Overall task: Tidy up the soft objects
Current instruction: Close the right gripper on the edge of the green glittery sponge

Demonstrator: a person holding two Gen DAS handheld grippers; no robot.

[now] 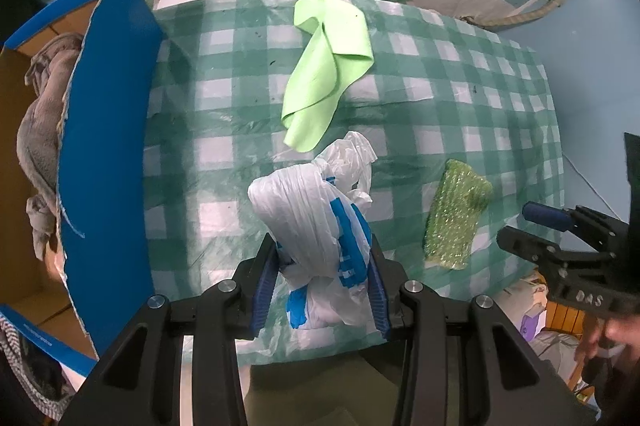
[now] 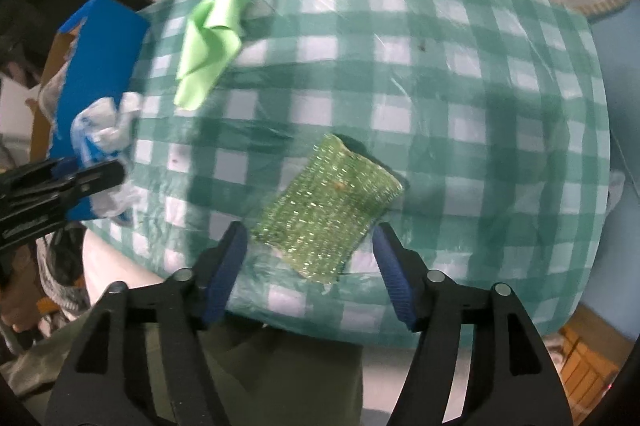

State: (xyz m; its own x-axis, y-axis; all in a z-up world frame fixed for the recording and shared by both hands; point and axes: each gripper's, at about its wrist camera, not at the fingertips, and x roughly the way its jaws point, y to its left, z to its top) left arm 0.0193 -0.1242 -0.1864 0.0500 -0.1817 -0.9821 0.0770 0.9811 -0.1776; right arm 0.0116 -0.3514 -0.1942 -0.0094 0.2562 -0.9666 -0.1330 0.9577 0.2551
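Left gripper (image 1: 324,266): squeezing the bag (image 1: 316,226) — up off the table (image 1: 480,74)
Right gripper (image 2: 308,266): wide, nothing in it
Sponge (image 2: 328,206): on the table — by the near edge
Cloth (image 1: 324,66): farther back
Box (image 1: 108,146): at the left

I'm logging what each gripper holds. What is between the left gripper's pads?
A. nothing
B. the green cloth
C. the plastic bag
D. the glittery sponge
C: the left gripper has its pads clamped on the white and blue plastic bag; the cloth and sponge lie on the table.
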